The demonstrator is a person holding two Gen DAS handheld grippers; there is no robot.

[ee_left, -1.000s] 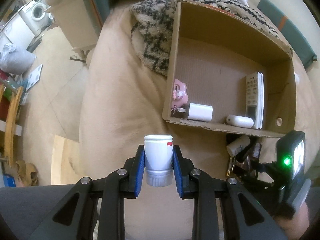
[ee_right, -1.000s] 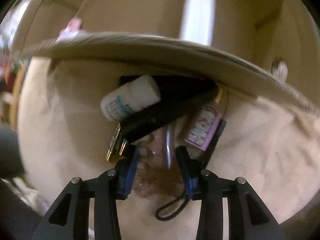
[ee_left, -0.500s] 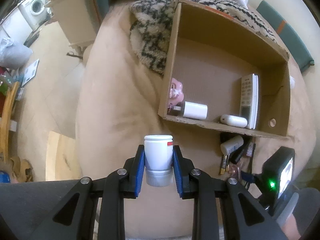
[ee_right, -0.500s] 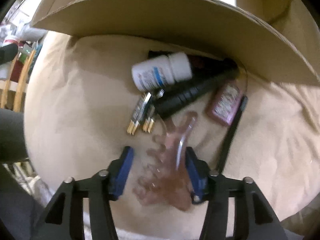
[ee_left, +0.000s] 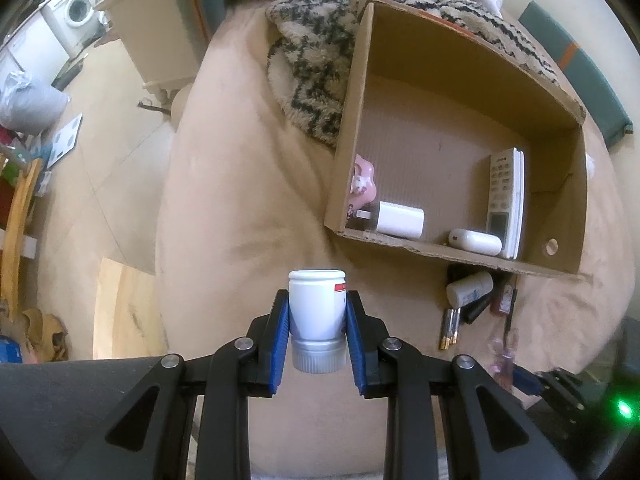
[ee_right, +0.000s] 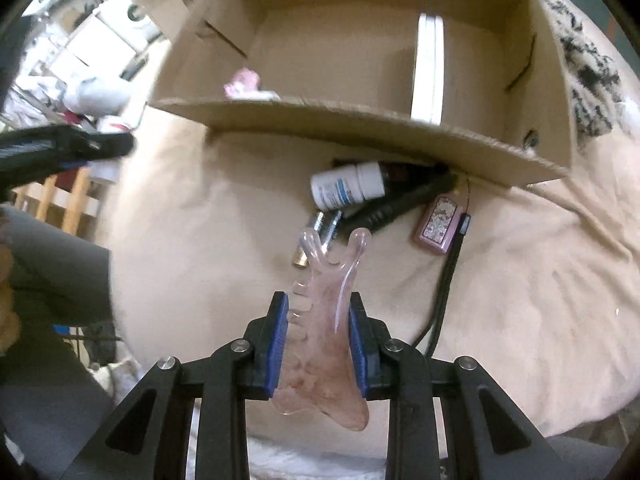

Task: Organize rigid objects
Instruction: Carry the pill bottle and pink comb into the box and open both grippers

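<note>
My left gripper (ee_left: 318, 312) is shut on a white bottle (ee_left: 316, 300), held cap towards the camera above the beige cushion (ee_left: 240, 208). The right gripper (ee_right: 318, 304) has its jaws closing, and both pads press on a translucent pink comb (ee_right: 326, 280) lifted off the cushion. The open cardboard box (ee_left: 460, 36) holds a white remote (ee_left: 505, 200), a white charger (ee_left: 400, 220), a white case (ee_left: 475, 241) and a pink item (ee_left: 362, 184). Against the box's front wall lie a white pill bottle (ee_right: 346, 186), batteries (ee_right: 316, 240), a black handle (ee_right: 396, 204), a small pink box (ee_right: 438, 228) and a black cord (ee_right: 448, 276).
A black-and-white patterned blanket (ee_left: 316, 68) lies behind the box. The cushion drops off to a tiled floor (ee_left: 100, 128) on the left, with a washing machine (ee_left: 78, 6) and a wooden board (ee_left: 120, 312) there. My left gripper (ee_right: 80, 148) shows blurred at the right wrist view's left edge.
The right gripper opened around the pink comb, closed on it and lifted it away from the pile. The left gripper stayed put with the white bottle.
</note>
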